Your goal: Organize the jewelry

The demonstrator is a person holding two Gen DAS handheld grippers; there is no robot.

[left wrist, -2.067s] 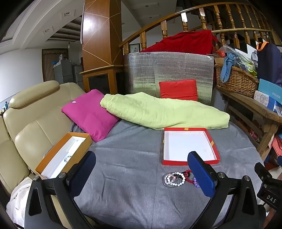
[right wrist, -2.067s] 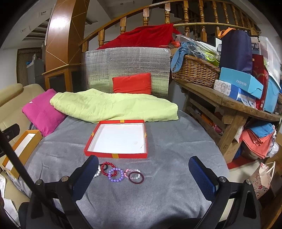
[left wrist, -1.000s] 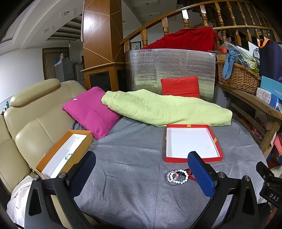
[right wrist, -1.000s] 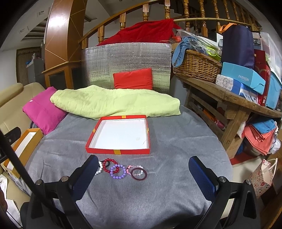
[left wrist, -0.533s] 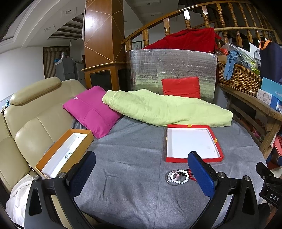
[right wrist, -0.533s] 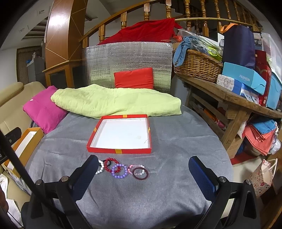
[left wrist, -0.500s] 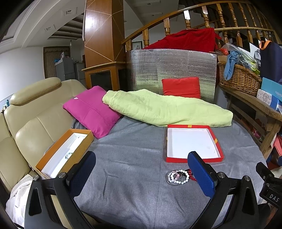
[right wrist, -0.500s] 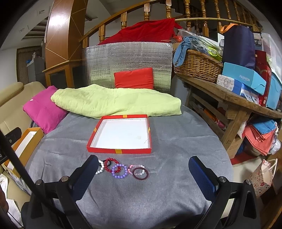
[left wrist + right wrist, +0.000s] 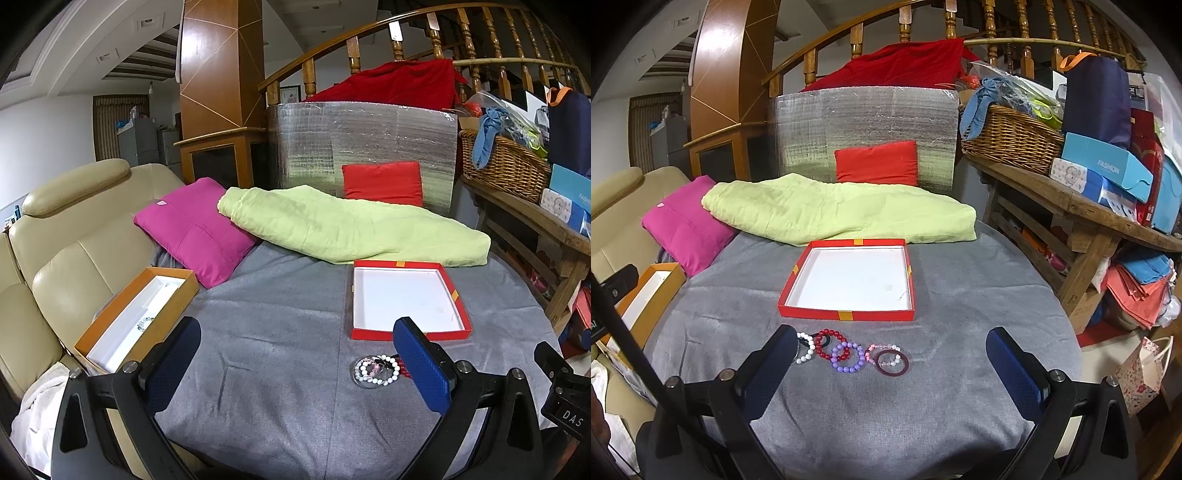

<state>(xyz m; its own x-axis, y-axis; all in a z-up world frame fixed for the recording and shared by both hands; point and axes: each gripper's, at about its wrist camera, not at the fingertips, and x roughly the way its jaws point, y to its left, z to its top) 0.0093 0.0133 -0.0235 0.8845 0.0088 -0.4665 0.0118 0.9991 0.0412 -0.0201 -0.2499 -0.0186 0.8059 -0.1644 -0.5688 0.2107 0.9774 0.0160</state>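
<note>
My left gripper and right gripper: fingers spread wide, nothing held. Bracelets on grey cloth between my right fingers, nearer left one. Red tray just beyond them. Orange box beyond my left finger.

A round table under grey cloth carries a red tray in the middle, bracelets toward the near edge, and a green blanket along the far edge.
</note>
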